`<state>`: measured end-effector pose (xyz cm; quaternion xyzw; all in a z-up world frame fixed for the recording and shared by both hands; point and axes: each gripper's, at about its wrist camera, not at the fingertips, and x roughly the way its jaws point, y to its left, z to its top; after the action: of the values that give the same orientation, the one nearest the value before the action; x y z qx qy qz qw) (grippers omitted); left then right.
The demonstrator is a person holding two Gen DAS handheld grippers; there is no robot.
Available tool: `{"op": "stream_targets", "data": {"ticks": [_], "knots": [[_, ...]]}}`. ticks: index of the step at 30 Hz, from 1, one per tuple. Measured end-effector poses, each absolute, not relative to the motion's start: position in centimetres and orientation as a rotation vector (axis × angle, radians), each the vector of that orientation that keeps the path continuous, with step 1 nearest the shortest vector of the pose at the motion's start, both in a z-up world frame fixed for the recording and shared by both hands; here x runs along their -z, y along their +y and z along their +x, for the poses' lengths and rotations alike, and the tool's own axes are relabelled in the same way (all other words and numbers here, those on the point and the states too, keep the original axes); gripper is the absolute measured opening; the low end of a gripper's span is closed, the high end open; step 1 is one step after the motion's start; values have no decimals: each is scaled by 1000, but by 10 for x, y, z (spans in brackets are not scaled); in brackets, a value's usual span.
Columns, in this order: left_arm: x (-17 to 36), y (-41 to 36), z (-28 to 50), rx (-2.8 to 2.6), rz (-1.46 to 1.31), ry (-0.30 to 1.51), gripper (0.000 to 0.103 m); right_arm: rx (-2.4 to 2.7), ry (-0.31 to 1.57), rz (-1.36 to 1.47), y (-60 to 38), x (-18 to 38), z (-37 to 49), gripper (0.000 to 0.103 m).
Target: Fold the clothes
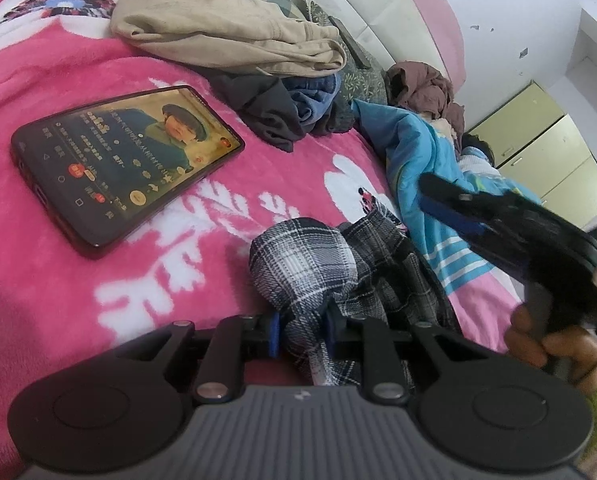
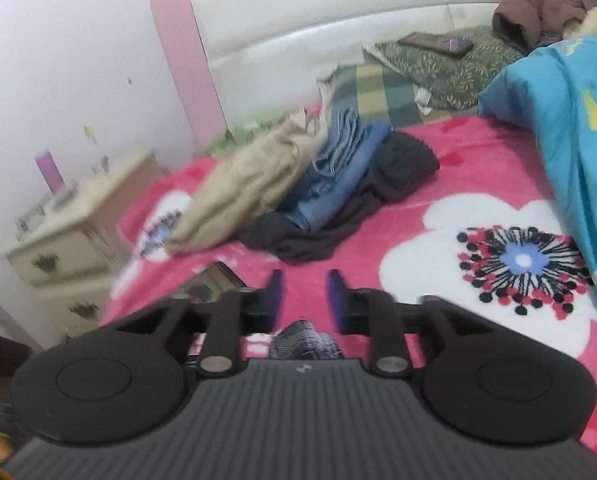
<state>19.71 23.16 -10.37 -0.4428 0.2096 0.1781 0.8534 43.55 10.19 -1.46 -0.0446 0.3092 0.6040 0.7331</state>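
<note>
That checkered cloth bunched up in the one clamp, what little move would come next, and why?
Probably the right gripper should dip back and take a free edge of the plaid garment. Its jaws stand open with nothing between them, while the left gripper pinches the cloth in a crumpled wad on the pink blanket. Two grips could spread it flat.

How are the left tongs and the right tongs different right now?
The left tongs are shut on the plaid garment; the right tongs stand open with nothing between their pads. The left tongs sit low over the pink blanket; the right tongs hover above it. Both have black arms and blue pads.
</note>
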Motion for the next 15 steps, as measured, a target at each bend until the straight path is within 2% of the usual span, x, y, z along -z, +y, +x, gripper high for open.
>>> {"op": "stream_targets", "data": {"ticks": [2, 5, 7, 8, 11, 15], "knots": [[103, 231, 197, -378, -929, 439, 22, -1308, 702, -141, 102, 18, 431, 65], [103, 230, 197, -383, -925, 436, 22, -1312, 744, -235, 111, 30, 421, 64], [103, 229, 197, -386, -921, 434, 22, -1321, 725, -332, 121, 34, 409, 42], [103, 229, 197, -387, -920, 433, 22, -1323, 712, -385, 126, 35, 402, 14], [103, 229, 196, -388, -923, 429, 22, -1403, 678, -339, 116, 18, 395, 12], [104, 231, 195, -387, -940, 428, 23, -1585, 732, -184, 94, 0, 399, 12]]}}
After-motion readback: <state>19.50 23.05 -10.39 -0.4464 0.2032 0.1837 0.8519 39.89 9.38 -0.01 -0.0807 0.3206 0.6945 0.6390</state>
